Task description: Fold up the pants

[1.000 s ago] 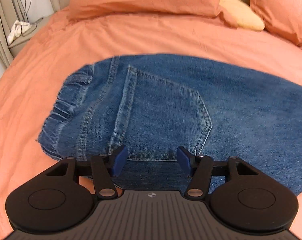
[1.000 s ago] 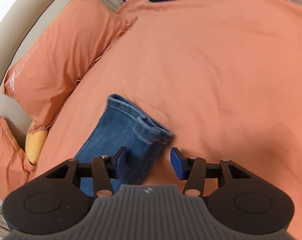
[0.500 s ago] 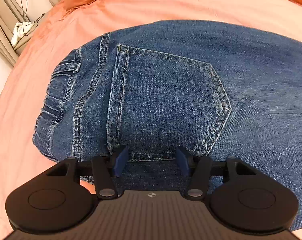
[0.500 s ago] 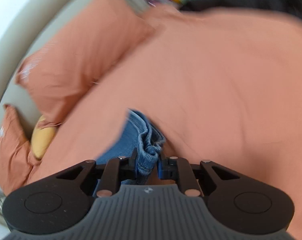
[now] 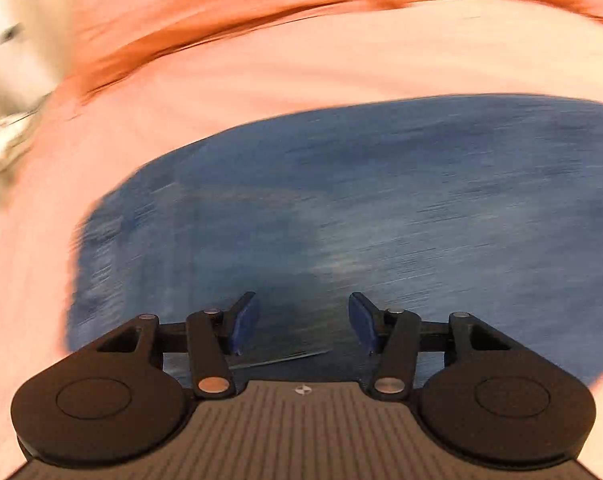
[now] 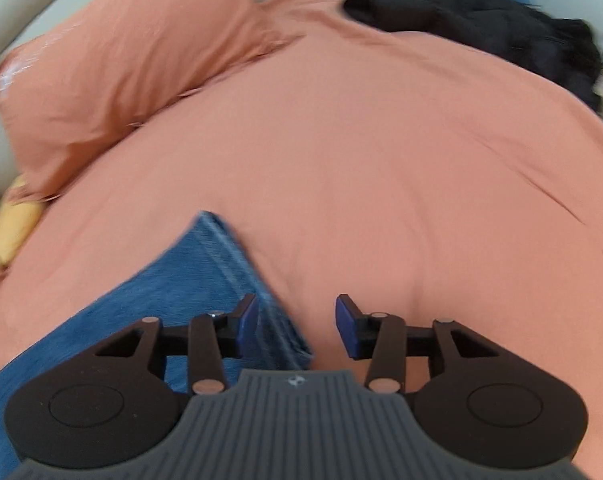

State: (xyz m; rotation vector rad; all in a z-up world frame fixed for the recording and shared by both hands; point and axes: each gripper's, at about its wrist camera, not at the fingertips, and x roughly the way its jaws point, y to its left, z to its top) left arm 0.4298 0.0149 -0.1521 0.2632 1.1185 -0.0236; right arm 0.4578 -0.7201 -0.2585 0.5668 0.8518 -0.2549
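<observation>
My right tool clamped the jeans hem half a second ago; its jaws have just opened, released, hem below them on the bed. Left tool open over blurred denim. I judge a fold just laid. No legible writing.

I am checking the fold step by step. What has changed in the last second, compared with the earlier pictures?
The right gripper pinched the jeans hem half a second ago; its jaws have just been opening and the hem now lies flat, released. The left gripper swept sideways over the jeans, blurring its view. Unchanged: the left jaws are open and empty, and the jeans lie on the orange duvet.
</observation>
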